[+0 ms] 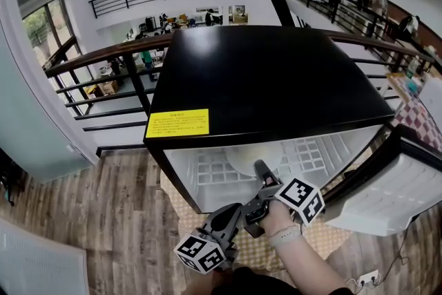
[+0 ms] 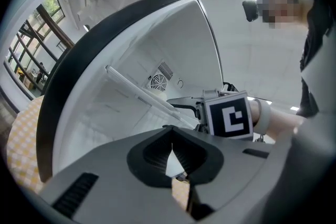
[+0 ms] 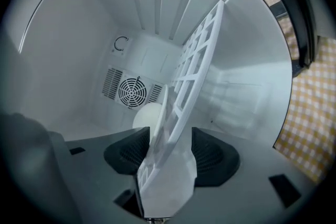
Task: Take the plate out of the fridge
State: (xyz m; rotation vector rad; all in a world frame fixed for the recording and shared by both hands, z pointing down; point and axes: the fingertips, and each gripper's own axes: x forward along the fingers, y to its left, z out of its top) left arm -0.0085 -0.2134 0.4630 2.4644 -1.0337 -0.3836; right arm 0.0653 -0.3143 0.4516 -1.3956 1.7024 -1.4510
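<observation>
plate (image 1: 243, 161) seemingly on shelf (image 1: 207, 169), inside fridge (image 1: 269, 79)

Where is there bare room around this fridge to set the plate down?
The fridge's black top is bare behind the yellow label. Inside, the shelf is free right of the plate. The opening is crowded: right gripper at the plate, left gripper just outside.

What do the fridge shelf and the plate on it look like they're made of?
Shelf: probably white moulded plastic, matte; its grid bars are flat and thick, not wire. Plate: smooth plain white with a thin rim; ceramic or melamine, cannot tell which.
</observation>
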